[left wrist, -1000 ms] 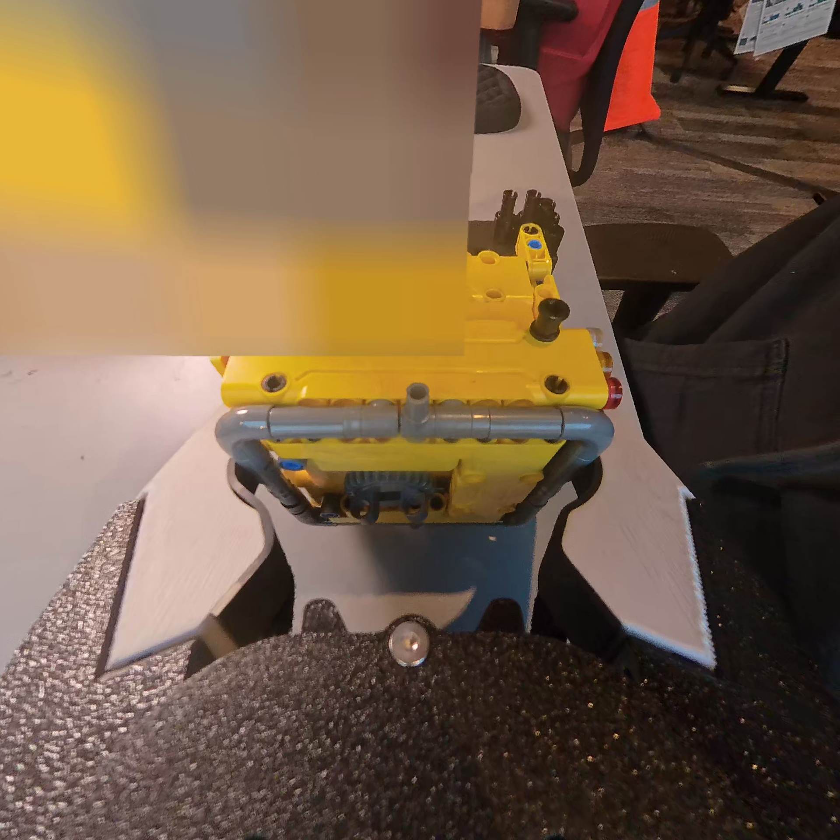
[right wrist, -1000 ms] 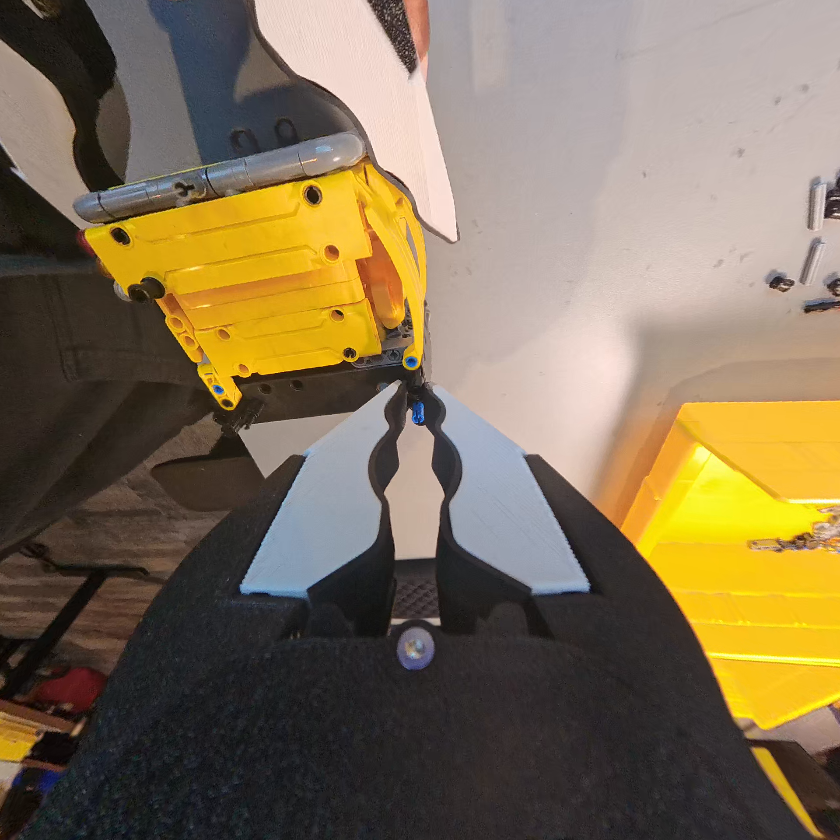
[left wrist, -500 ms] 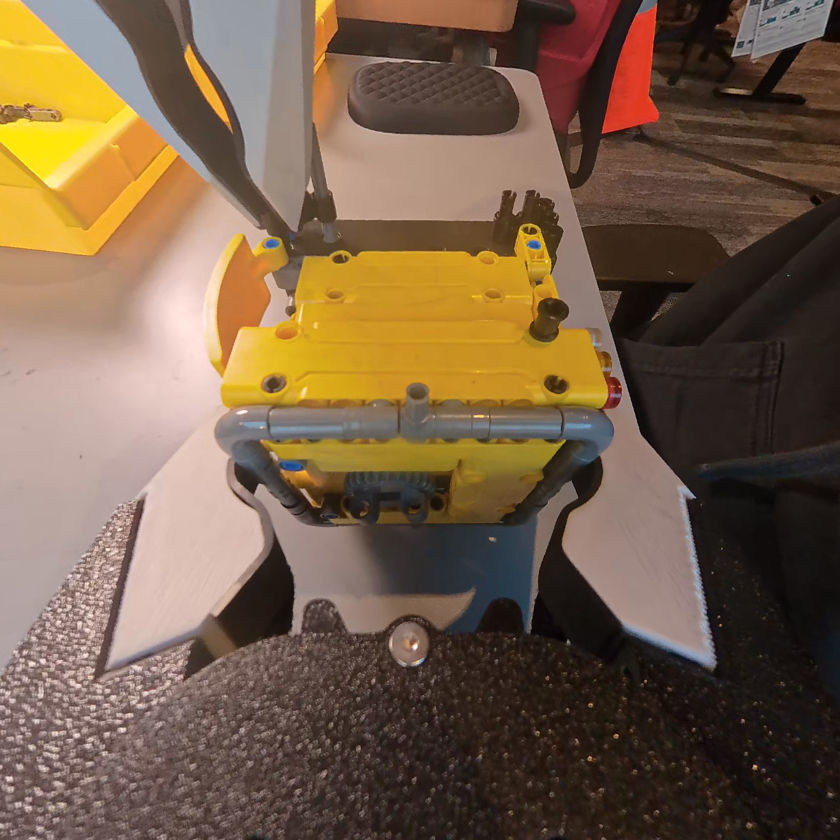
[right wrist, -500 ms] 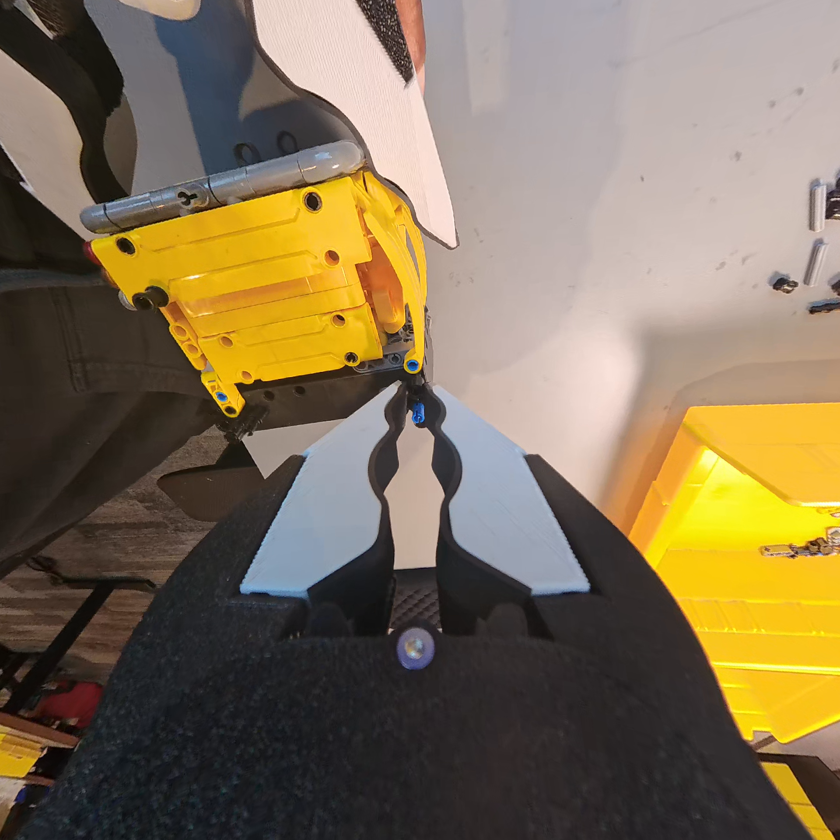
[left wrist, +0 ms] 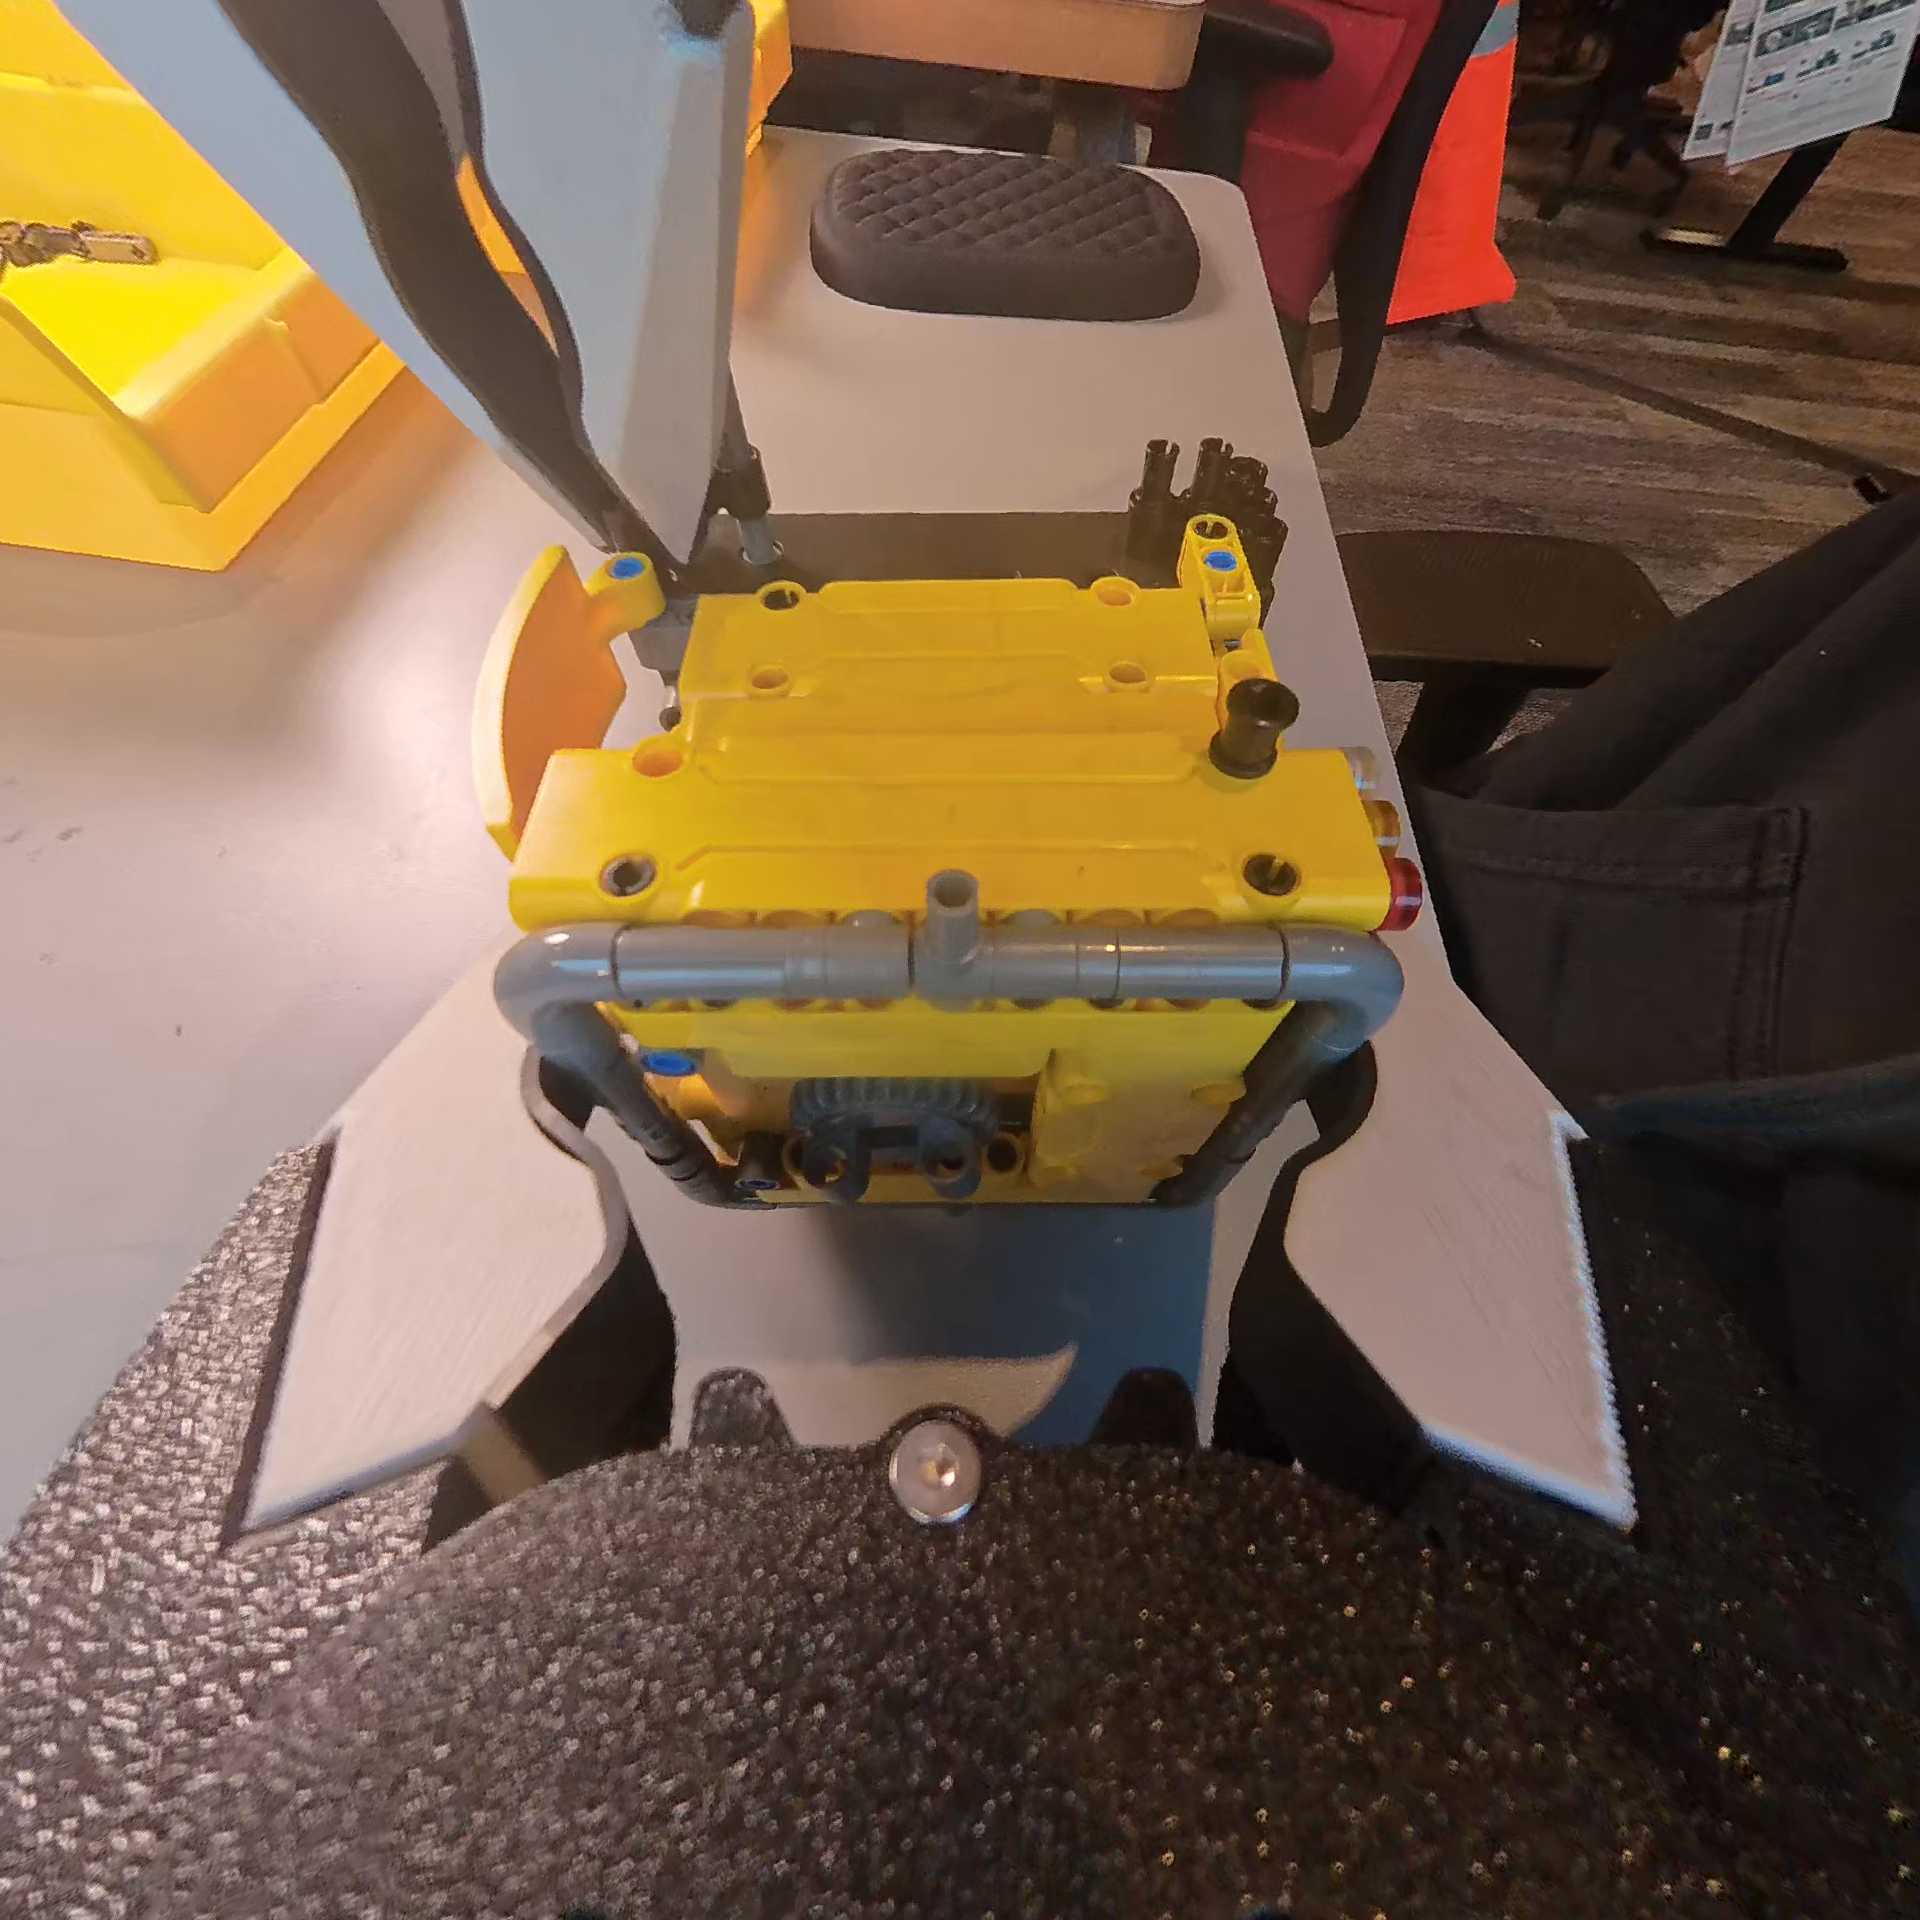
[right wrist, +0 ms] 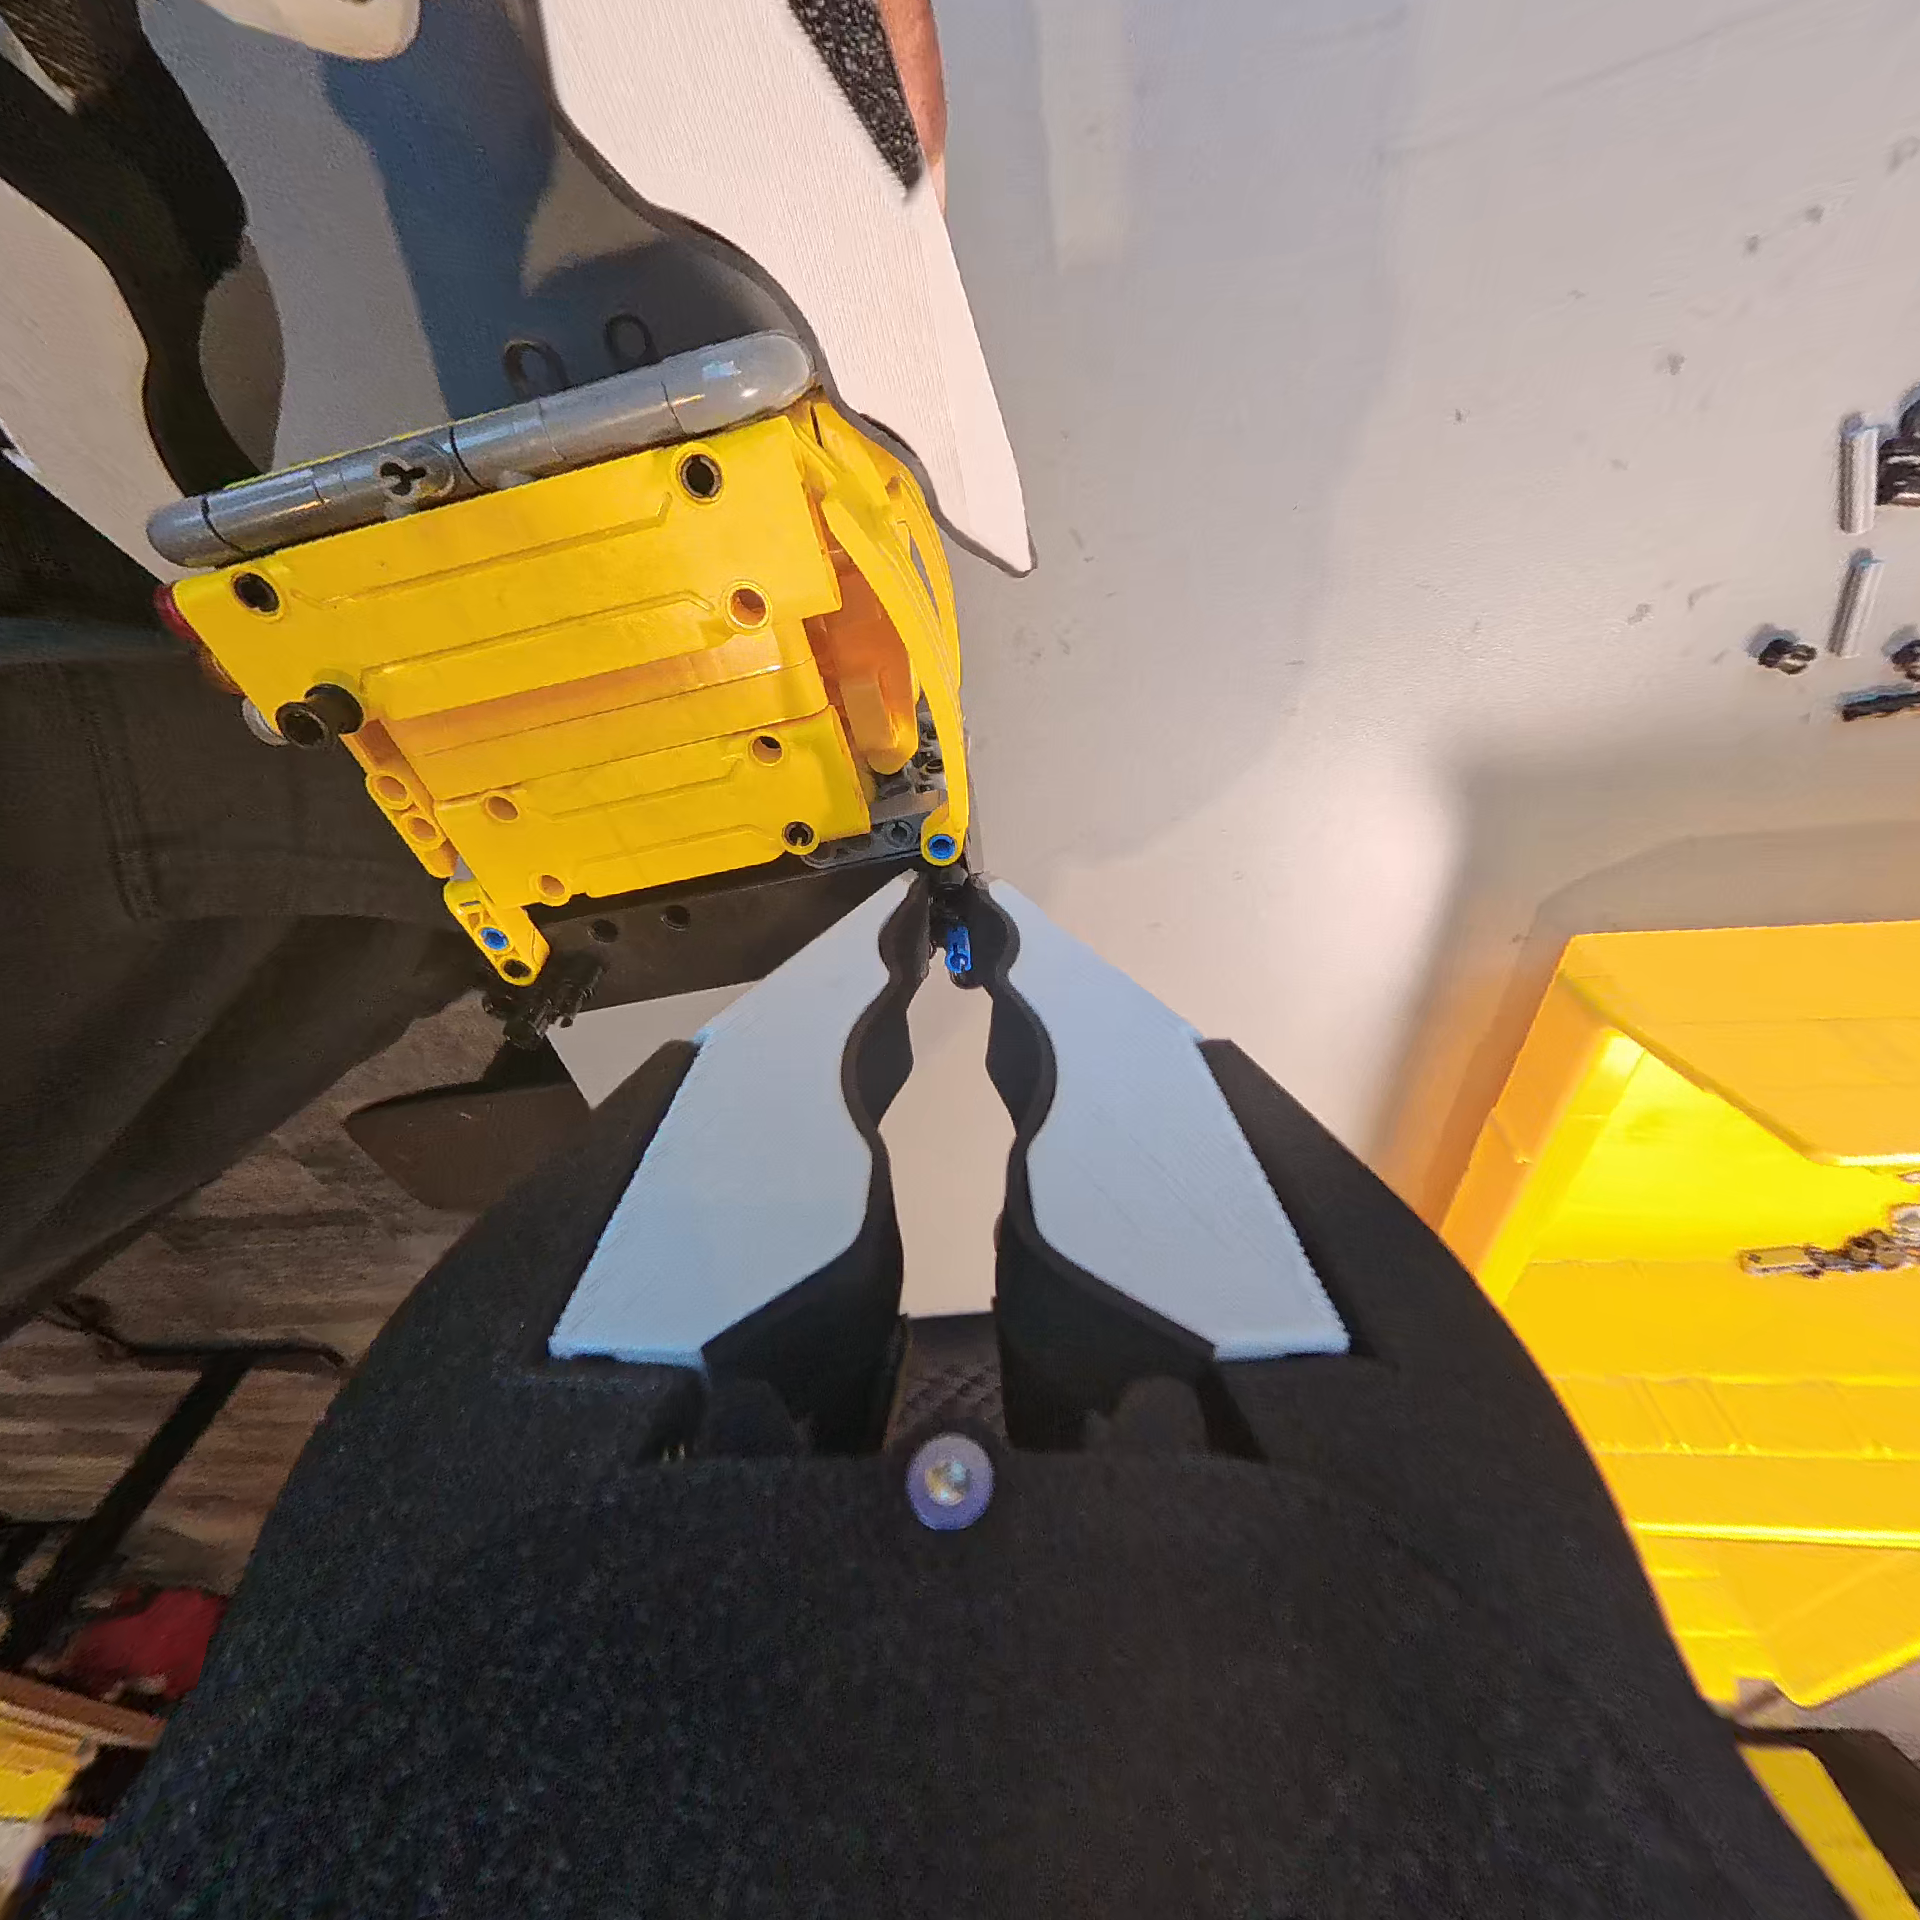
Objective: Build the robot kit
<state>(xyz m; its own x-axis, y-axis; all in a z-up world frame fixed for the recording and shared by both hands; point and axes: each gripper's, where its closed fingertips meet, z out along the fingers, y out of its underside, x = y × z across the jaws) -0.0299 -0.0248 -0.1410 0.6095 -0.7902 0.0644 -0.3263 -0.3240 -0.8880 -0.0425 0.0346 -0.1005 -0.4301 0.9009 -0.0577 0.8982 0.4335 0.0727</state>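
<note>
Your right gripper point(right wrist: 948, 914) has its fingers pinched almost together on a small blue pin point(right wrist: 956, 943), tips touching the far corner of the yellow brick assembly point(left wrist: 935, 821). Your left gripper point(left wrist: 940, 1091) is spread wide and clamps that assembly by its near end, behind the grey tube frame point(left wrist: 945, 961), above the white table point(left wrist: 208, 883). A yellow bin point(right wrist: 1714, 1299) sits near, a black pad point(left wrist: 1003, 234) beyond.
</note>
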